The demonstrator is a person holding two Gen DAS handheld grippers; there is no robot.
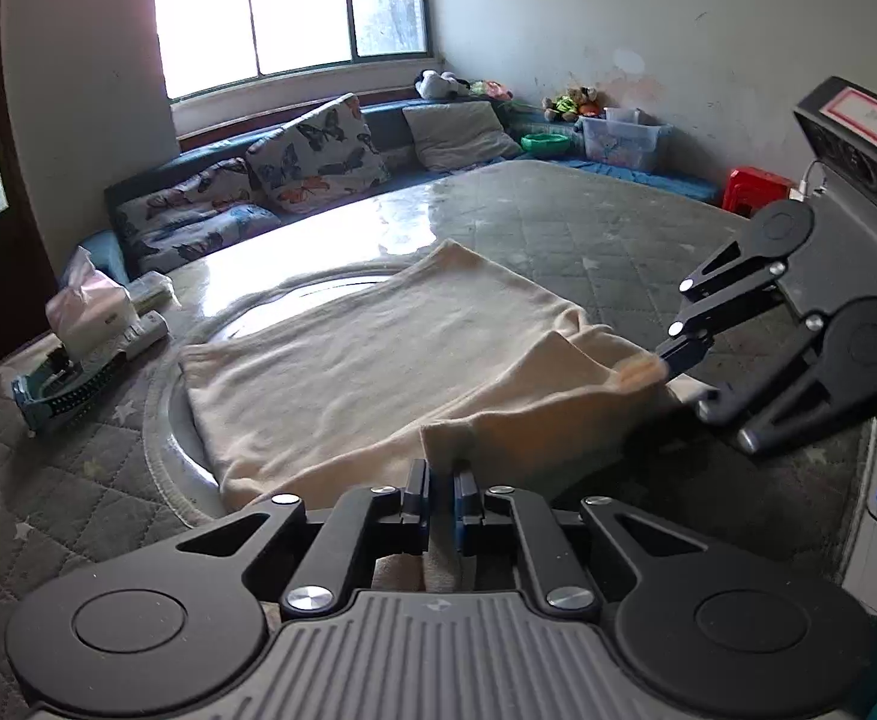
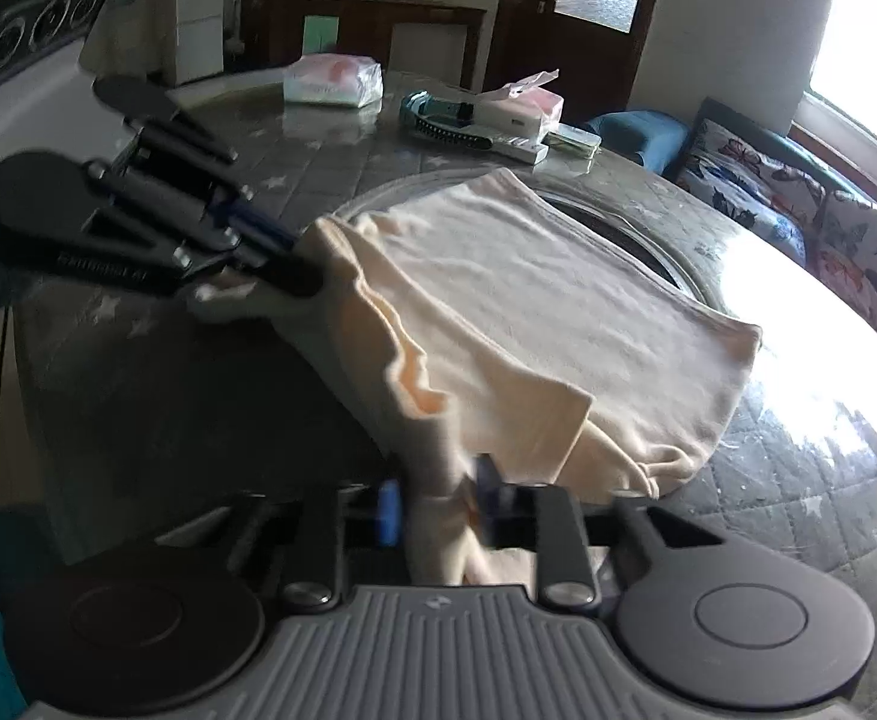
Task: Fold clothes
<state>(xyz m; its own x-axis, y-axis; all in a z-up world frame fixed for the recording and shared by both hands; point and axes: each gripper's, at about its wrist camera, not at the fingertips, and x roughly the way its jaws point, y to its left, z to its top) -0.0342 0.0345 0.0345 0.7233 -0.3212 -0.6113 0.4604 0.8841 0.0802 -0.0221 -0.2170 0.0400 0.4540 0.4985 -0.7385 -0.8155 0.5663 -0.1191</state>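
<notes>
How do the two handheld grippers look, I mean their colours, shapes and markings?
Both the left gripper and the right gripper have black linkage arms with silver rivets, round black discs at each side, a grey ribbed body and blue finger pads. The right gripper's housing carries a red-bordered white label.

Soft, matt cream knit garment [image 1: 378, 360] lies at frame centre on a glossy, quilted grey table cover [image 1: 588, 228]. Matt black plastic left gripper [image 1: 441, 498] with shiny metal rivets.
</notes>
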